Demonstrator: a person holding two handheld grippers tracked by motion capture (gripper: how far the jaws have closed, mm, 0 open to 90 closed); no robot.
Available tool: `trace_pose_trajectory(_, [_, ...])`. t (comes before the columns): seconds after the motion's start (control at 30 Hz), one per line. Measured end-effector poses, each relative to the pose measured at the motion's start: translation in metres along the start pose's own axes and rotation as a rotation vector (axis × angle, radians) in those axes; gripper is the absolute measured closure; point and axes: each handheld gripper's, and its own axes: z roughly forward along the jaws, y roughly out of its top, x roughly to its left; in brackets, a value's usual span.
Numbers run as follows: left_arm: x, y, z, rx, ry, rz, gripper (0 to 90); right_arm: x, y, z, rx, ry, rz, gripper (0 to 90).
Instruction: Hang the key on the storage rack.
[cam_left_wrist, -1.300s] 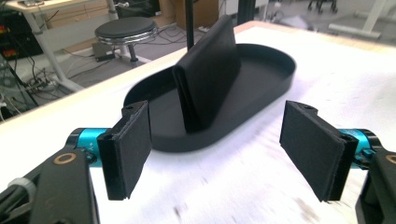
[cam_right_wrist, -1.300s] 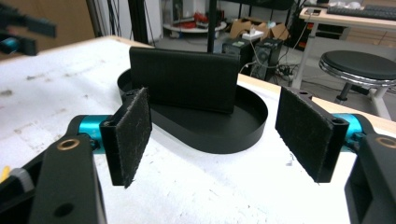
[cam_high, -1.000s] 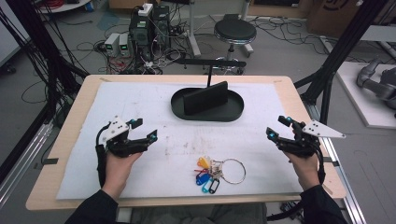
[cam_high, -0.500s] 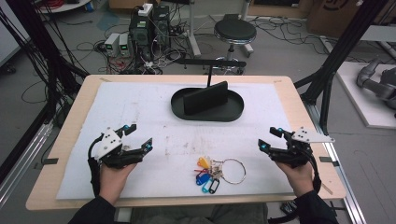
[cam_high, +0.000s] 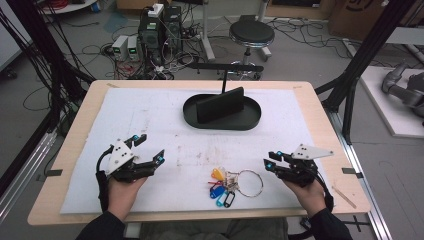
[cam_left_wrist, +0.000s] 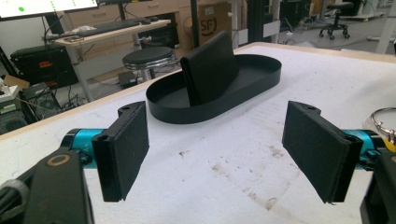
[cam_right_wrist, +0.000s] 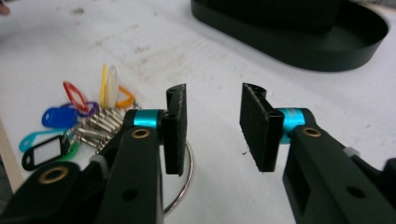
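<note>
Right claw (cam_high: 270, 161) beside key ring (cam_high: 248, 182)

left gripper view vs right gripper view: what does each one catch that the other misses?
Left gripper view alone: the round stool and desk beyond the table, and the upright black divider in full.
Right gripper view alone: the coloured key tags, with the right gripper, whose jaws have just been closing with nothing between them, just above the key ring.
Both: the black oval tray and the stained white mat.

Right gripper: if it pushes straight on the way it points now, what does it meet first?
Probably the big metal ring of the key bunch; the right gripper points toward it, jaws apart with nothing between them. Depth is unclear.
</note>
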Motion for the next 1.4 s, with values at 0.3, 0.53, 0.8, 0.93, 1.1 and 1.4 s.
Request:
trace_pose_trajectory(0.3, [-0.001,-0.004,0.002,0.034,0.008,0.028,22.9,0.007,-0.008,0.029,0.170,0.043,-0.016,72.7])
trace_pose_trajectory(0.53, [-0.004,-0.004,0.002,0.039,0.003,0.038,22.9,0.010,-0.012,0.047,0.301,0.025,-0.029,76.0])
trace_pose_trajectory(0.8, [-0.006,-0.005,0.003,0.053,0.001,0.047,23.0,0.012,-0.010,0.047,0.305,-0.003,-0.037,87.9])
trace_pose_trajectory(0.93, [-0.007,-0.005,0.002,0.048,0.001,0.051,23.6,0.010,-0.007,0.043,0.264,-0.031,-0.026,87.9])
trace_pose_trajectory(1.1, [-0.007,-0.006,0.002,0.053,0.003,0.056,23.6,0.004,0.002,0.030,0.125,-0.044,0.037,88.0])
trace_pose_trajectory(1.4, [-0.009,-0.006,0.000,0.050,0.005,0.069,24.3,0.011,0.013,0.025,-0.011,0.041,0.133,87.9])
